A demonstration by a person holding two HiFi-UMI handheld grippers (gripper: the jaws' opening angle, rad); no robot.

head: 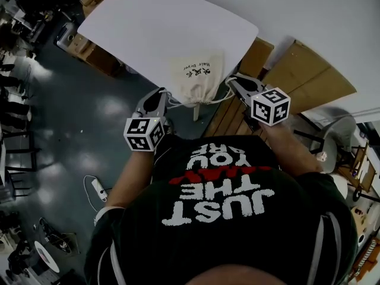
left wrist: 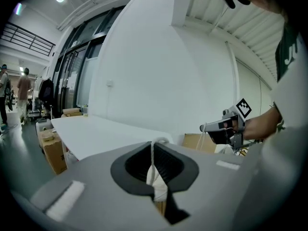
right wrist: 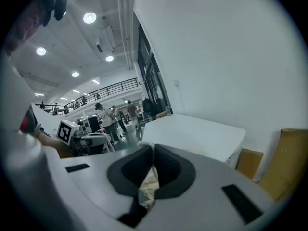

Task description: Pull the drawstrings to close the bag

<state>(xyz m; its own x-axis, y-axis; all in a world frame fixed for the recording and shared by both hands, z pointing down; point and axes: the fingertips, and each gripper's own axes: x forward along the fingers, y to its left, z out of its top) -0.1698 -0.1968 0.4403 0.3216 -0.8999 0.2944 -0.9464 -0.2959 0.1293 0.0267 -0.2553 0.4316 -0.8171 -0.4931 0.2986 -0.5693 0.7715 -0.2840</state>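
The cream bag (head: 199, 76) lies at the near edge of the white desk (head: 154, 28), its gathered mouth toward the person. The left claw (head: 161, 95) is clamped tight on the left drawstring (head: 178, 104), which runs across to the bag's mouth. The right claw (head: 233, 81) is likewise closed on the right drawstring (head: 219, 100). The two claws are held apart, one on either side of the bag.

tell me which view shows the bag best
The head view: the whole bag shows, its mouth gathered at the table edge. The left gripper view shows only a cord pinched in its jaws; the right gripper view only a cream bit between its jaws.
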